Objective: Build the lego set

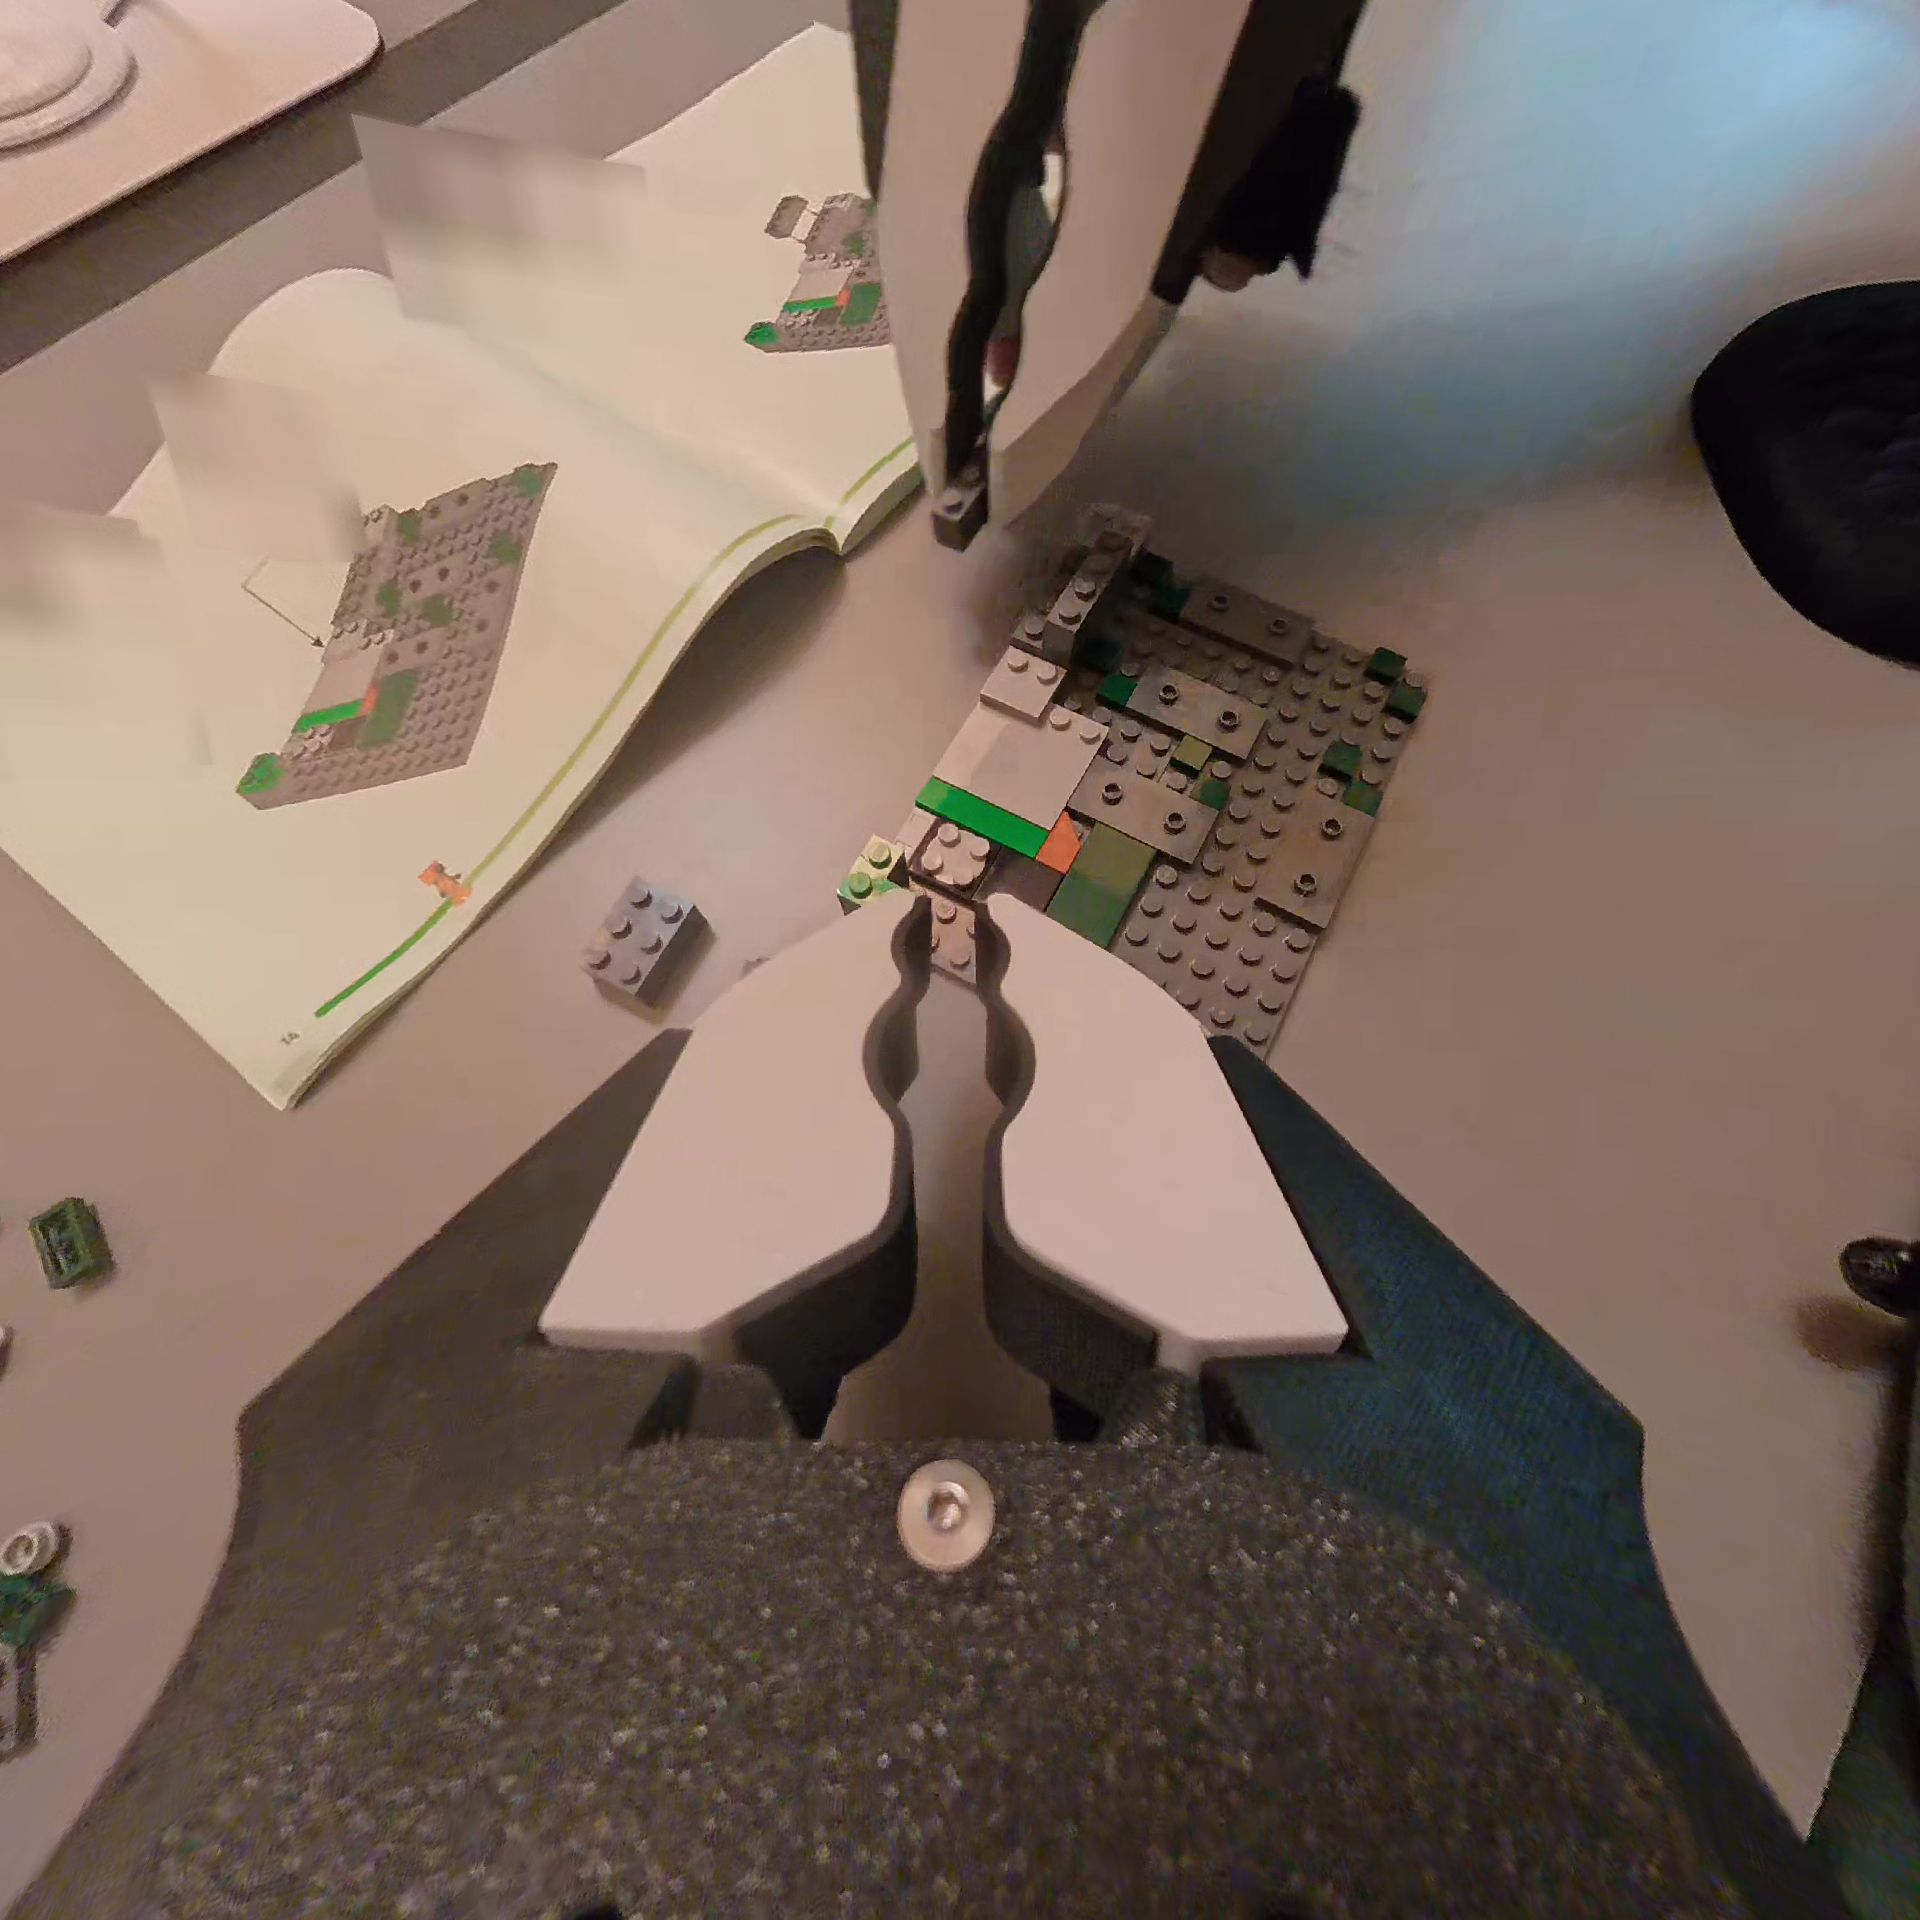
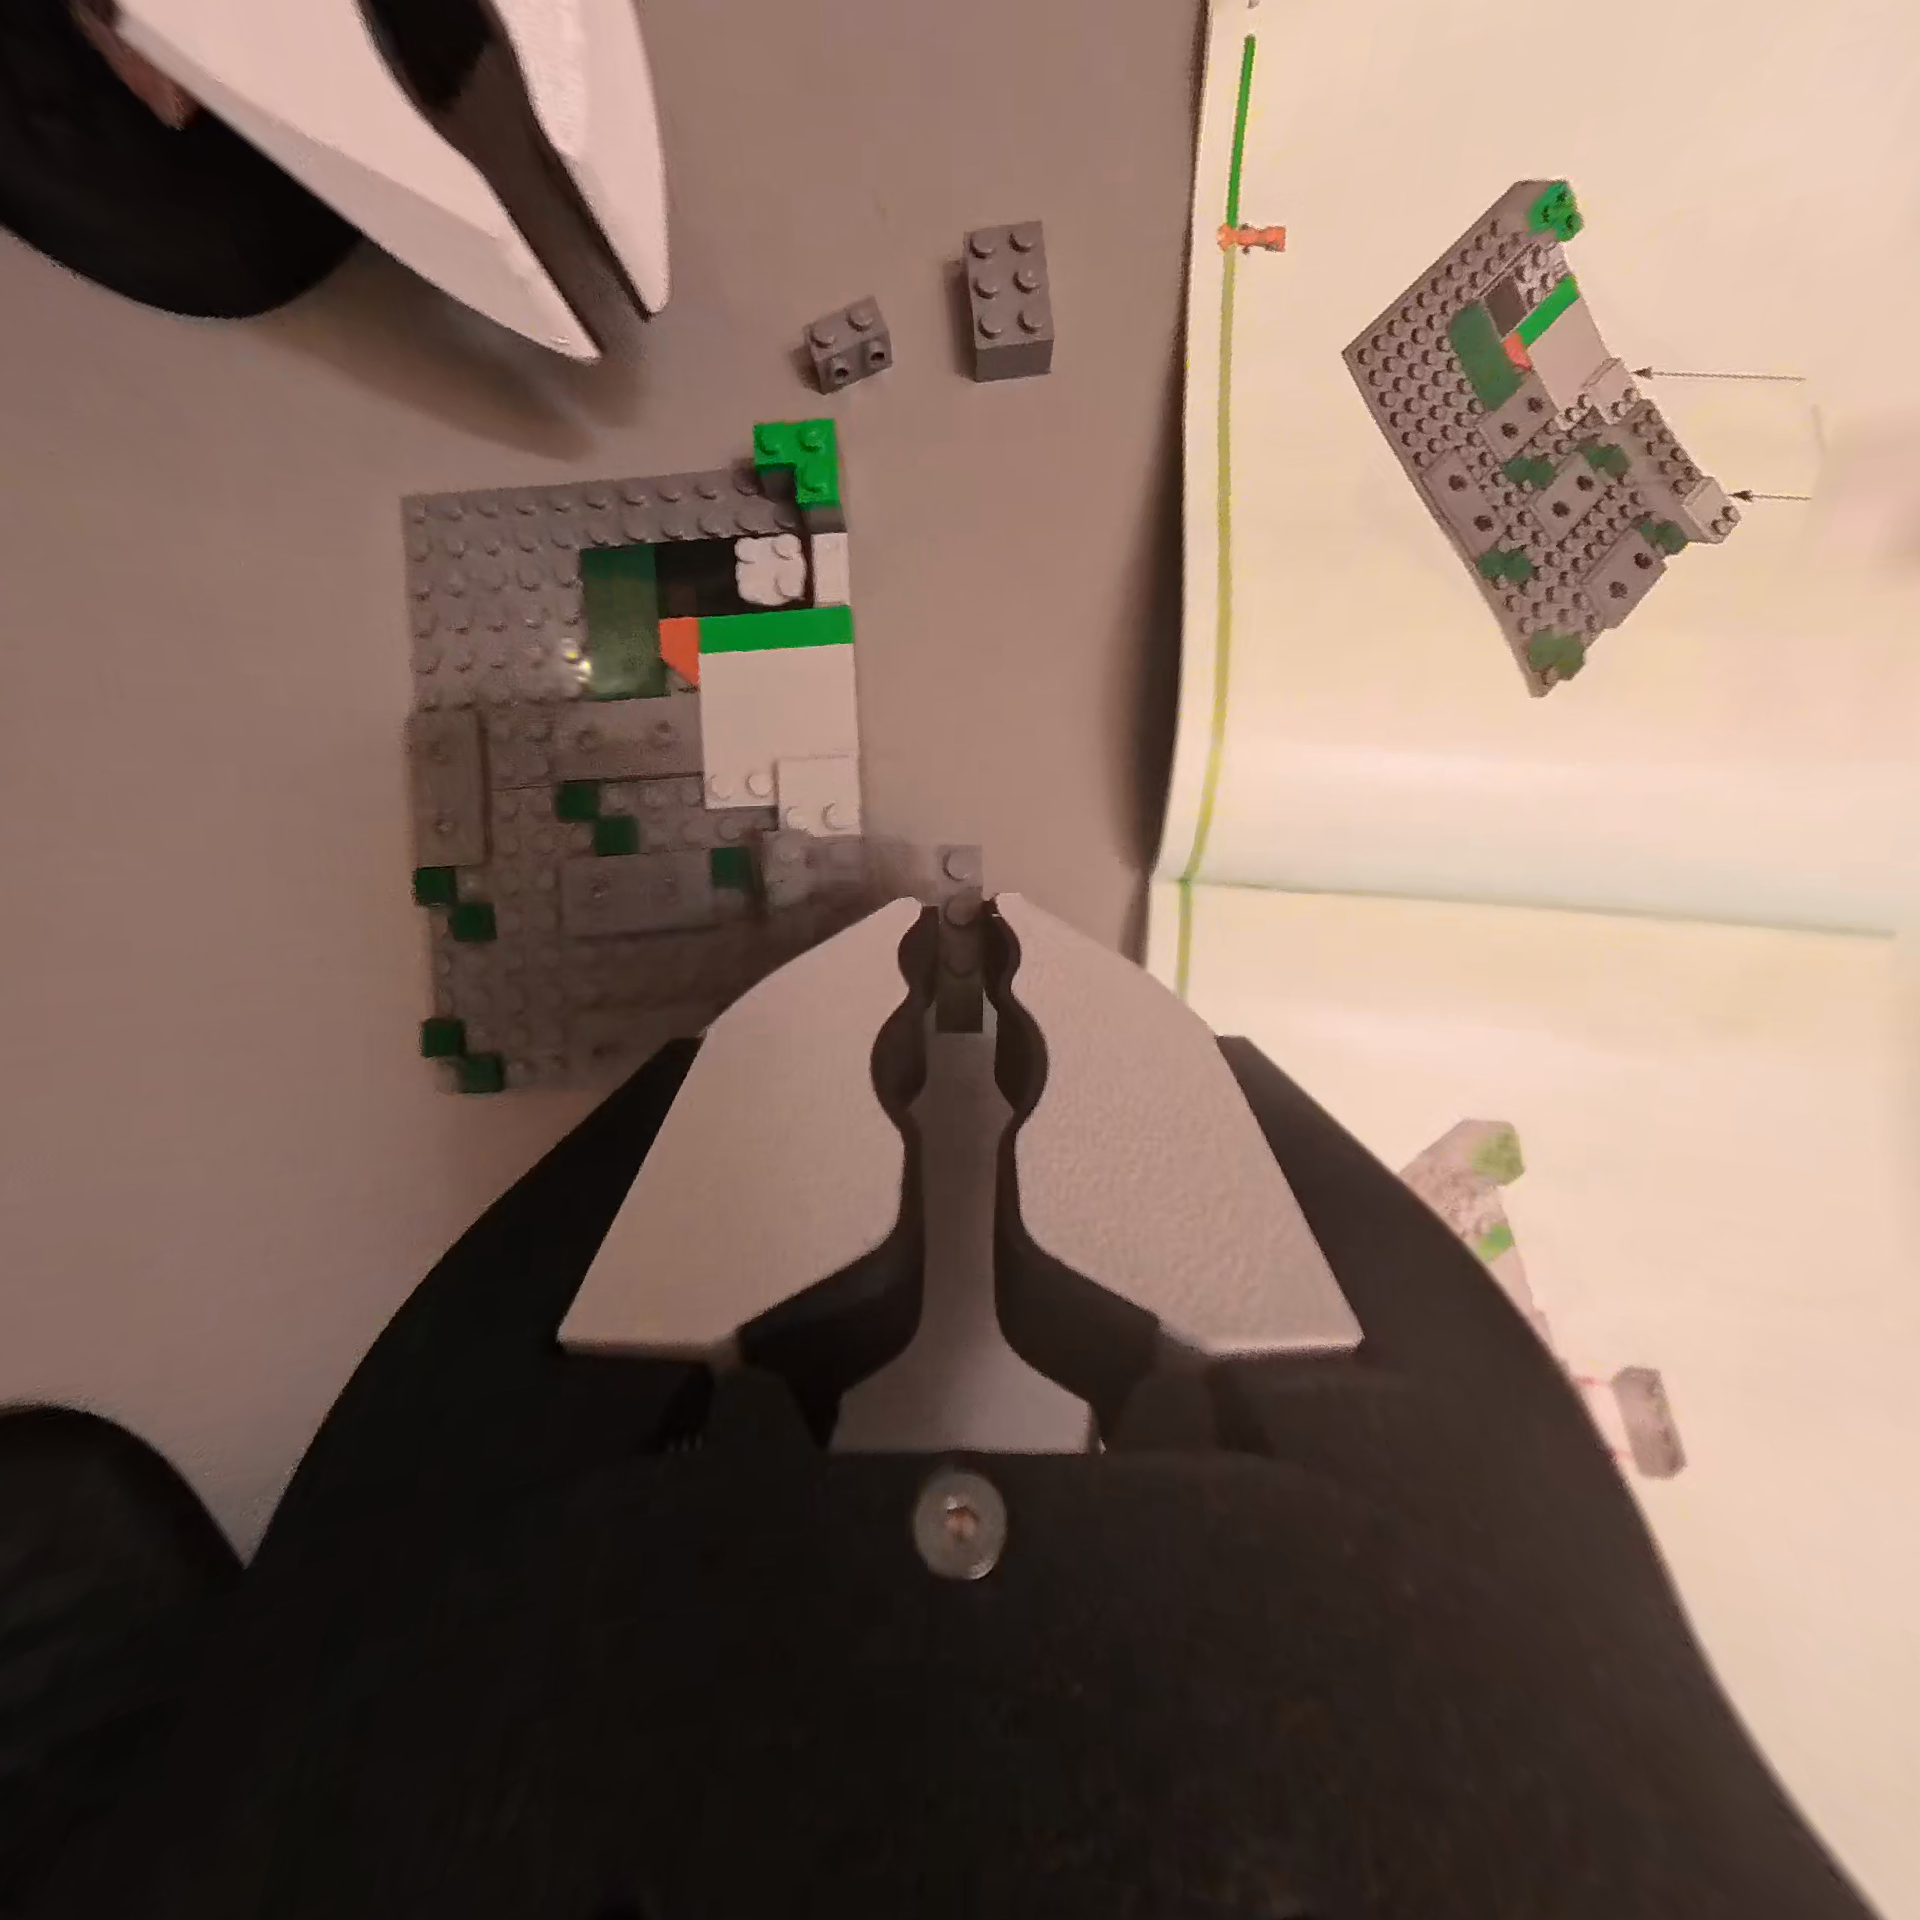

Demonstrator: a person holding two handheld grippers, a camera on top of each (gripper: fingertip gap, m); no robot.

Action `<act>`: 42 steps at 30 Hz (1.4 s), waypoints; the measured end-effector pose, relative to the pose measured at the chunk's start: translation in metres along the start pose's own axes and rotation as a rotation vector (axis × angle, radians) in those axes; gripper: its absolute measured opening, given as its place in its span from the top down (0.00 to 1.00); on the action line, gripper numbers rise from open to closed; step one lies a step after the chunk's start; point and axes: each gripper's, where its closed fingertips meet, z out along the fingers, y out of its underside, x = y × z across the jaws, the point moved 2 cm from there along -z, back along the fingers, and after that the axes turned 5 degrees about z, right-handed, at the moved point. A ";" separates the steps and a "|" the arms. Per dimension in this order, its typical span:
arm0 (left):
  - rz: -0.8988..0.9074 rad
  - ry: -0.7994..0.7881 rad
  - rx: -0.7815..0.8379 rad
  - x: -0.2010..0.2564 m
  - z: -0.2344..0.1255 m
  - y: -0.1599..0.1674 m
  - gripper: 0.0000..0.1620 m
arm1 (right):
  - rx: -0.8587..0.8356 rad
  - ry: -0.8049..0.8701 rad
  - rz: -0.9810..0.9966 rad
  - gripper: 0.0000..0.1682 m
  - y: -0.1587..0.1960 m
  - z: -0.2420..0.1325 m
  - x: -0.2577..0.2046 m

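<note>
Two wrist views are offered, and they are read here from left to right as the left one lays things out. Farthest left, a few small green pieces (image 1: 69, 1243) are seen lying loose on the desk (image 1: 1621, 1039); next comes the open instruction booklet (image 1: 436, 665), in which the model is pictured with two light grey bricks still to be added along one edge. Just beside the booklet a loose dark grey brick (image 1: 646, 938) is left unused, and a smaller grey brick (image 2: 848, 343) is shown near it in the right wrist view. At the centre, the left gripper (image 1: 948, 914) is held at the near edge of the baseplate build (image 1: 1226, 790); its fingers are nearly closed, and a small grey brick (image 1: 954, 940) at that edge is seen between the tips, though whether it is truly pinched cannot be told. Above and slightly right, the right gripper (image 1: 961, 509) is poised over the far corner of the build, and its fingers are closed on a narrow grey brick (image 2: 958, 935) — not yet seated, as far as can be judged. On the baseplate itself, the bright green strip (image 1: 982, 812), the orange wedge (image 1: 1060, 844), the pale smooth panel and scattered dark green studs are already placed, so the ground layer is judged largely done — the raised parts are yet to be built up.
</note>
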 end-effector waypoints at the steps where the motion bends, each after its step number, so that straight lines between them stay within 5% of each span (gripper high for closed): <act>1: 0.000 -0.005 -0.001 0.000 0.000 0.000 0.95 | -0.011 -0.007 -0.001 0.95 0.000 0.003 0.004; 14: -0.027 -0.030 -0.017 -0.005 0.004 0.002 0.95 | -0.005 -0.023 -0.034 0.88 0.005 0.013 0.010; 21: -0.035 -0.025 0.000 -0.005 0.005 0.000 0.95 | 0.020 -0.003 -0.115 0.79 0.009 -0.005 -0.027; 31: -0.017 -0.055 0.009 -0.006 -0.004 -0.005 0.95 | 0.017 0.048 -0.115 0.91 0.012 0.013 -0.031; 42: -0.235 0.203 0.164 0.018 -0.003 -0.032 0.81 | 0.272 0.281 -0.112 0.91 0.015 -0.050 -0.050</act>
